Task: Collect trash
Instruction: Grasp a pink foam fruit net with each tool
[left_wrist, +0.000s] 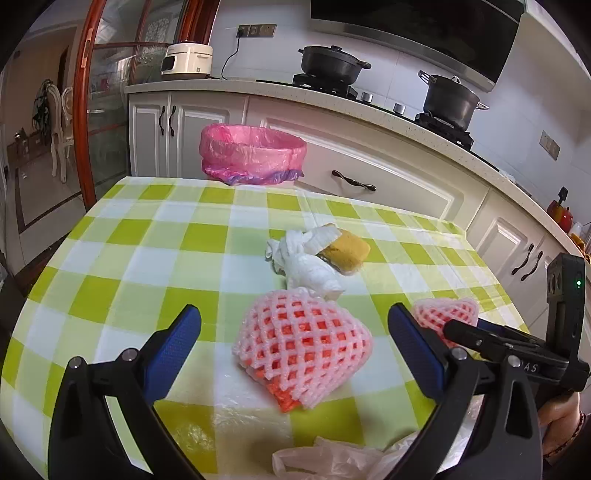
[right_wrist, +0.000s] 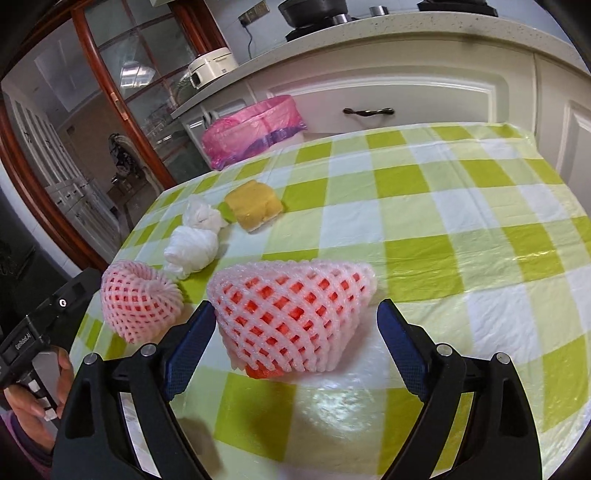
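Note:
Two pink foam fruit nets lie on the green-checked tablecloth (left_wrist: 147, 236). One net (left_wrist: 303, 350) sits between the spread blue pads of my left gripper (left_wrist: 293, 314), which is open and clear of it. The other net (right_wrist: 291, 317) lies between the fingers of my right gripper (right_wrist: 295, 308), also open; its left pad is close to the net's edge. The left-hand net (right_wrist: 140, 299) shows in the right wrist view too. Crumpled white tissue (left_wrist: 306, 258) and a yellow sponge-like block (left_wrist: 347, 251) lie farther back. A bin with a pink liner (left_wrist: 251, 155) stands beyond the table's far edge.
A clear plastic bag (left_wrist: 332, 458) lies at the near edge under my left gripper. White kitchen cabinets (left_wrist: 369, 170) run behind the table, with black pots (left_wrist: 332, 62) on the stove and a rice cooker (left_wrist: 186, 61). A glass door (right_wrist: 110, 92) is at the left.

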